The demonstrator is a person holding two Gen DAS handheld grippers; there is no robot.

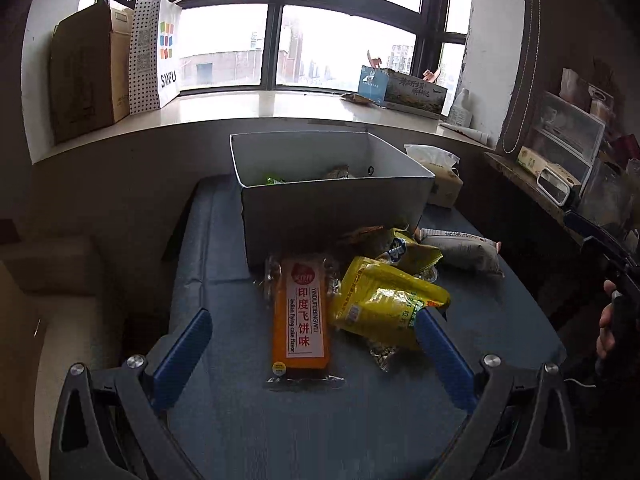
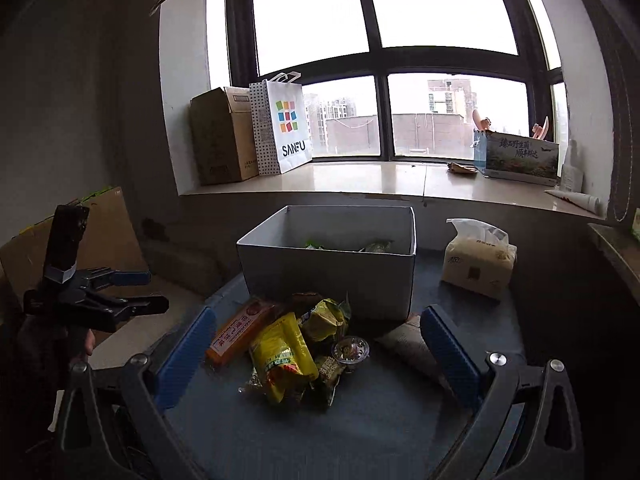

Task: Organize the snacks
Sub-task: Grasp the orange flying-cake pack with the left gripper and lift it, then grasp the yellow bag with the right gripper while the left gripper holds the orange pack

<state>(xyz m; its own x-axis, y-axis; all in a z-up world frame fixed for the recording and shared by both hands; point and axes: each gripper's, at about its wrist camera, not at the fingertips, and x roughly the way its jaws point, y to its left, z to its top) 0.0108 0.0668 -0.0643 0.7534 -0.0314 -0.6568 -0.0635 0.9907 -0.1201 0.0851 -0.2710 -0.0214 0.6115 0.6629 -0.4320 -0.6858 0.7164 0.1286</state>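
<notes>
Nearest the cameras, short of the white rectangular cardboard box [image 2: 328, 276], both tools hang empty above the blue-grey tabletop [image 2: 360, 432]: the left gripper [image 1: 316, 330] has its blue fingers spread wide either side of the long orange flatbread-flavour snack pack [image 1: 302, 316], not touching it, and the right gripper [image 2: 324, 330] is equally spread around the whole heap. By my judgement the sorting is barely begun. Loose in front of the box I count 1 orange pack, 1 large yellow crinkled pouch [image 2: 282, 356], 1 smaller yellow-green bag [image 2: 326, 316], 1 small green packet [image 2: 330, 374], 1 small clear plastic cup [image 2: 351, 349] and 1 grey printed sack [image 1: 464, 250] to the box's right front; a brown wrapper under the pile is too hidden to be sure of. Inside the box only 2 items peek over the wall, 1 green and 1 greyish. Just right of the box stands 1 soft pack of tissues [image 2: 478, 262], probably not part of the job.
</notes>
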